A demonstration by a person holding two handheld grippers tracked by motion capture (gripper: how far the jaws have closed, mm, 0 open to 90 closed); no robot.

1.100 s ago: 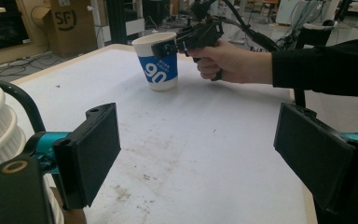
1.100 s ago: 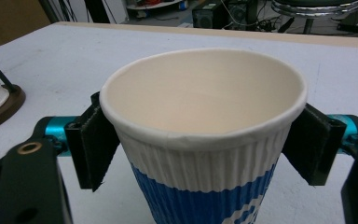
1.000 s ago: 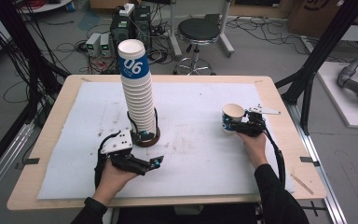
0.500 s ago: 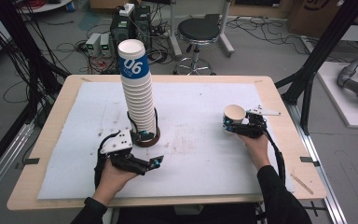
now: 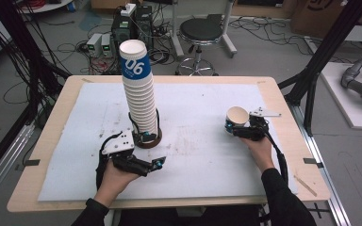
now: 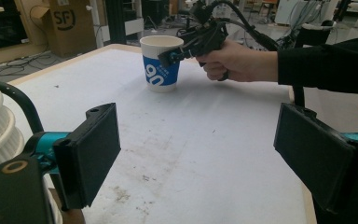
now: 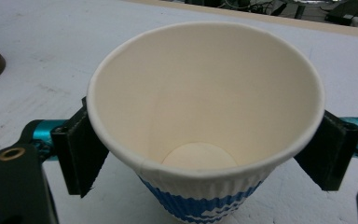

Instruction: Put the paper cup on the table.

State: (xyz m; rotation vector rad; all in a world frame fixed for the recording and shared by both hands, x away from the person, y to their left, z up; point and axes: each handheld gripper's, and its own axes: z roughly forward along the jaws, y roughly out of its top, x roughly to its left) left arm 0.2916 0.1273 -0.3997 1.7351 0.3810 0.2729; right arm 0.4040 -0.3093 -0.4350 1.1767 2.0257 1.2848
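Here, a single white paper cup with a blue printed band (image 5: 236,119) is standing upright on the white sheet (image 5: 207,155) covering the wooden table (image 5: 283,108), over on the right side and well apart from the tall stack of matching white ribbed paper cups (image 5: 139,96). The right gripper (image 5: 239,128), held in the person's right hand (image 5: 259,150), is sitting around this cup with one black jaw on each side of it. In the right gripper view the cup (image 7: 205,116) is lying between the jaws, its open mouth facing the camera and its inside bare; the jaws have just been opening, and the pads are looking slack against the ribbed wall rather than pressing it, so the claw is reading as released. In the left gripper view the same cup (image 6: 162,63) is resting flat on the sheet with the right gripper (image 6: 177,53) at its rim.

The left gripper (image 5: 156,163), in the left hand (image 5: 115,181), is lying low over the sheet just in front of the stack's round dark wooden base (image 5: 147,140). Its jaws are standing apart with nothing between them.
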